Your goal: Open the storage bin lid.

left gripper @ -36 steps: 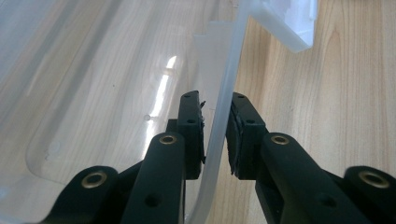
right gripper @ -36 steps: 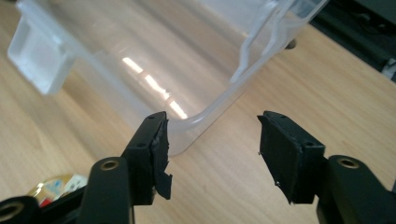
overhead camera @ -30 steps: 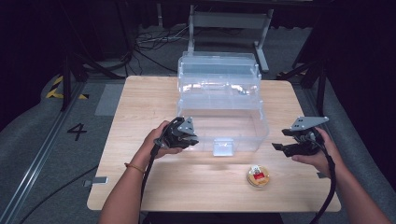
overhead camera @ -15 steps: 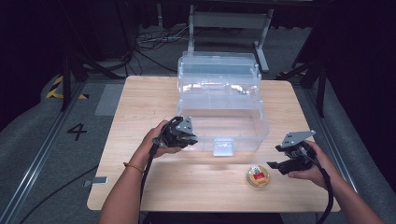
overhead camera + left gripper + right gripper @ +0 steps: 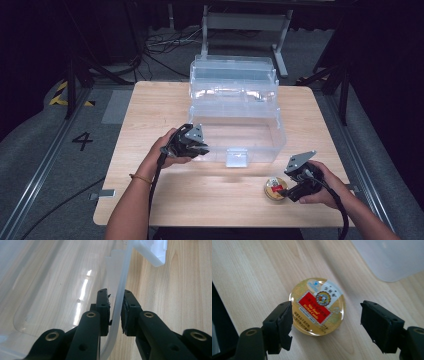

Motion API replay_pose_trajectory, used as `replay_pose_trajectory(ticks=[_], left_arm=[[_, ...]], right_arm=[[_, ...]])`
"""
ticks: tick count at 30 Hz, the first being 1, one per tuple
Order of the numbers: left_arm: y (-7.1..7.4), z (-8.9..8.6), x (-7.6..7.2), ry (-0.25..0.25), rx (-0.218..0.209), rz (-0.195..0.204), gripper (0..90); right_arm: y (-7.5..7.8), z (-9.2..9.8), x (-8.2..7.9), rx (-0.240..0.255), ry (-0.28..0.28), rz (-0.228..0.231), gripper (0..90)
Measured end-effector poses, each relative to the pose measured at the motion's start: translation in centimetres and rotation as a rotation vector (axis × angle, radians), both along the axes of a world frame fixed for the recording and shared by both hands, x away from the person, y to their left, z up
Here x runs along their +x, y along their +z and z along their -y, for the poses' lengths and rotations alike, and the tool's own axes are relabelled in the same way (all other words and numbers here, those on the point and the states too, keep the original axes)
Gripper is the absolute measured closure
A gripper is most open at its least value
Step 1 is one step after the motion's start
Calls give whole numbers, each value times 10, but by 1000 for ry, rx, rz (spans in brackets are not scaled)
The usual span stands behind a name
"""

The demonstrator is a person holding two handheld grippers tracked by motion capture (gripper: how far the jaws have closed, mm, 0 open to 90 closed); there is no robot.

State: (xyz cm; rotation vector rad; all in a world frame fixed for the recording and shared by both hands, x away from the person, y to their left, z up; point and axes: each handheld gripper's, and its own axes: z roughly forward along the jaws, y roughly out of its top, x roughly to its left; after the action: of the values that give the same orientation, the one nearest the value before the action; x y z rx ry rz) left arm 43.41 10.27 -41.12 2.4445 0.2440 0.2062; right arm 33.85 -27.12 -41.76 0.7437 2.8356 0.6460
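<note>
The left gripper (image 5: pixel 115 312) is pinching the rim of the clear box (image 5: pixel 235 125) in the middle of the worktop (image 5: pixel 150 105). The right gripper (image 5: pixel 325 326) is holding its jaws wide around the round candy tin (image 5: pixel 317 306), low and right. The tin is not grabbed yet and is still lying outside the box.

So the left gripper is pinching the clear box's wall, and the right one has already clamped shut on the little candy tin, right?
Not quite. The right gripper is open: in the right gripper view its jaws stand apart on either side of the candy tin, not clamped. The left gripper does pinch the clear box's wall.
</note>
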Motion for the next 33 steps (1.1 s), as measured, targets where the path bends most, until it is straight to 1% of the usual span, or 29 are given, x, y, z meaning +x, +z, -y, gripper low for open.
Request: replay_pose_trajectory(ticks=[1,3,5,7,9,11,13,15,16,17,19,22,23,24,25,27,29,30,31,33], left_arm=[[0,0,0,0,0,0,786],[0,-1,0,-1,4,-2,785],[0,-1,0,1,2,-1,784],[0,-2,0,3,-2,-1,783],[0,-2,0,5,-3,0,779],[0,-1,0,7,-4,5,775],[0,-1,-1,12,-3,9,770],[-1,-1,-2,16,-5,11,764],[-1,0,-2,21,2,15,758],[-1,0,-2,28,9,14,747],[-1,0,-3,29,9,21,737],[-1,1,-4,40,15,27,727],[-1,2,-4,46,18,32,716],[-1,2,-4,49,20,35,703],[0,3,-5,49,26,48,701],[2,3,-7,62,23,65,678],[4,3,-9,71,2,73,650],[6,3,-10,73,4,85,633],[7,4,-12,87,6,93,617],[11,5,-15,103,8,116,552]], right_arm=[[0,0,0,0,0,0,266],[-3,-3,0,-13,11,-15,264],[-6,-5,0,-12,13,-27,255],[-9,-7,2,-30,16,-41,251],[-12,-9,3,-49,14,-42,243],[-15,-11,4,-53,11,-54,238],[-17,-13,6,-52,9,-60,199],[-19,-15,7,-58,13,-70,202],[-20,-17,8,-67,17,-75,203],[-21,-18,7,-79,22,-70,206],[-25,-22,7,-105,44,-68,205],[-29,-26,8,-120,52,-69,198],[-29,-26,8,-123,60,-67,198],[-30,-28,8,-123,55,-72,198],[-29,-28,8,-125,56,-74,199],[-29,-27,9,-132,81,-64,199],[-29,-28,8,-133,73,-64,199],[-30,-28,7,-122,74,-62,199],[-30,-28,8,-109,75,-69,200],[-32,-27,8,-95,73,-65,199]])
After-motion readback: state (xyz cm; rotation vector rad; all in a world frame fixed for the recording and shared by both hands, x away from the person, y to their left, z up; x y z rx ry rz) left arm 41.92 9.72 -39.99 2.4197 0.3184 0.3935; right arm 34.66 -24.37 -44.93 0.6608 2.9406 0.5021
